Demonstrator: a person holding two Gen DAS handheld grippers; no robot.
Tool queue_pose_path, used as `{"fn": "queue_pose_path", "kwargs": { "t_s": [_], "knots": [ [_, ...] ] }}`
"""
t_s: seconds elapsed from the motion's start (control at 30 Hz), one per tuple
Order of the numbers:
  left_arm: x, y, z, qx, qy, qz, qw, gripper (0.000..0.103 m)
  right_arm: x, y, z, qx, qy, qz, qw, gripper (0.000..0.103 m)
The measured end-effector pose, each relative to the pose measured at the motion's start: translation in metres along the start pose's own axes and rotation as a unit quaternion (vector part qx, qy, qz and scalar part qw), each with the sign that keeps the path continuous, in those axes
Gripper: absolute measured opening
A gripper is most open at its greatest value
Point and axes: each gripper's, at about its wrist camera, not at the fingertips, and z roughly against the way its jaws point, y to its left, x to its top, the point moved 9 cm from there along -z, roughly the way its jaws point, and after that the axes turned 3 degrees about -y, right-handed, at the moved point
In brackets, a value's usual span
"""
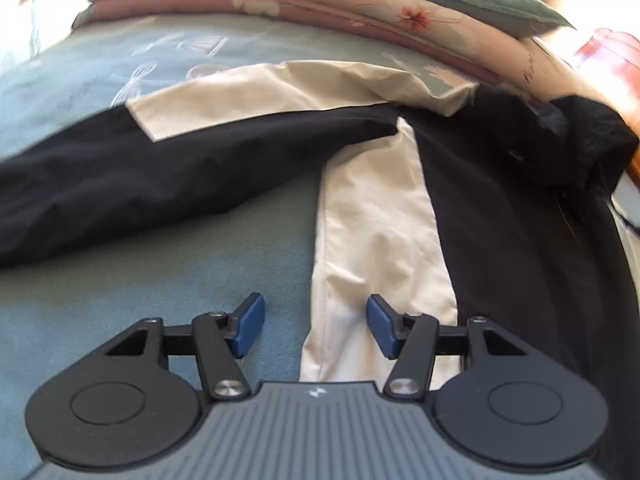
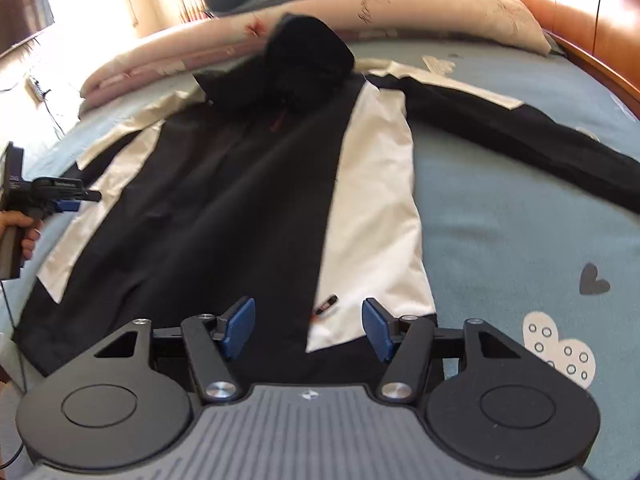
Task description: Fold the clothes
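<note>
A black and white hooded jacket (image 2: 224, 200) lies spread flat on the blue bed sheet (image 2: 500, 248), hood (image 2: 304, 56) toward the pillows, both sleeves stretched out sideways. My right gripper (image 2: 308, 330) hovers open over the jacket's bottom hem, near a small tag (image 2: 326, 305), with nothing between its blue pads. My left gripper (image 1: 316, 326) is open above the white side panel (image 1: 372, 240) at the jacket's left edge, its left sleeve (image 1: 160, 176) running off to the left. In the right wrist view the left gripper (image 2: 70, 202) shows at the far left, held by a hand (image 2: 18, 232).
Folded pink floral quilts (image 1: 280, 0) and pillows (image 2: 460, 12) are piled at the head of the bed. A wooden headboard (image 2: 560, 4) rises at the back right. The sheet carries heart prints (image 2: 560, 344). A cable (image 2: 12, 320) trails at the left edge.
</note>
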Motion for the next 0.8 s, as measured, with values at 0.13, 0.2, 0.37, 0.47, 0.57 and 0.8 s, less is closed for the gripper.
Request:
{"fn": "queue_pose_path", "kwargs": {
  "t_s": [0.13, 0.2, 0.37, 0.47, 0.57, 0.8],
  "knots": [
    [-0.009, 0.012, 0.012, 0.072, -0.006, -0.090, 0.9933, 0.059, -0.002, -0.001, -0.010, 0.007, 0.001, -0.015, 1.000, 0.065],
    [-0.011, 0.029, 0.024, 0.076, 0.007, -0.058, 0.9954, 0.050, -0.003, 0.002, -0.012, 0.013, 0.001, -0.016, 1.000, 0.065],
    [-0.033, 0.001, 0.085, -0.053, -0.002, -0.020, 0.9984, 0.053, -0.003, 0.013, -0.016, 0.028, 0.000, -0.015, 1.000, 0.066],
    [-0.067, -0.039, 0.104, -0.164, 0.027, 0.001, 0.9860, 0.055, -0.004, 0.021, -0.015, 0.034, -0.002, -0.016, 0.999, 0.067],
    [-0.103, -0.054, 0.102, -0.154, 0.069, -0.031, 0.9852, 0.056, -0.004, 0.029, -0.007, 0.039, -0.008, -0.013, 0.999, 0.067],
    [-0.119, -0.010, 0.143, -0.028, 0.044, -0.117, 0.9918, 0.051, -0.007, 0.022, 0.015, 0.035, -0.027, -0.018, 0.999, 0.070]
  ]
}}
